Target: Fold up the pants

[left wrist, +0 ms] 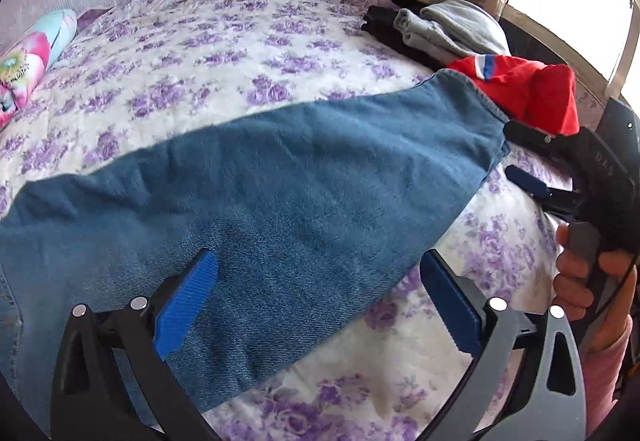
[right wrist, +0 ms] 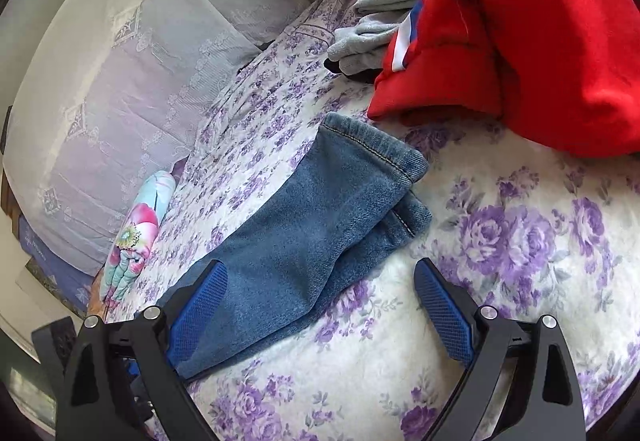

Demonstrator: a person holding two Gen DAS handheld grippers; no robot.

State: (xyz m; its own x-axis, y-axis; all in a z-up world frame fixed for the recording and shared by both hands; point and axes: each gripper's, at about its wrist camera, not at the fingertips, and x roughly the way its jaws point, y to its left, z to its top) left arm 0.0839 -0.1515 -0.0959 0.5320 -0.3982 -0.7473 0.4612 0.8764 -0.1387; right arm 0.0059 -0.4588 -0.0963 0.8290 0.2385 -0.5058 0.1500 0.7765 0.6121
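Blue denim pants (left wrist: 280,169) lie flat across the floral quilt (left wrist: 200,41), the legs stacked one on the other. Their two hems (right wrist: 372,145) end just short of a red garment. My left gripper (left wrist: 316,261) hovers open over the middle of the legs, with the near edge of the denim between its blue pads. My right gripper (right wrist: 320,265) is open at the hem end; its left pad (right wrist: 200,305) is over the denim and its right pad is over the quilt. In the left wrist view the right gripper (left wrist: 516,153) sits beside the hems, held by a hand (left wrist: 576,273).
A red garment (right wrist: 520,21) lies right beyond the hems, with folded grey clothes (left wrist: 444,29) and a black item (left wrist: 380,21) behind it. A rolled flowery pillow (left wrist: 28,61) sits at the left edge of the bed. A lace-covered headboard (right wrist: 120,101) stands behind, and a curtain and window are on the right.
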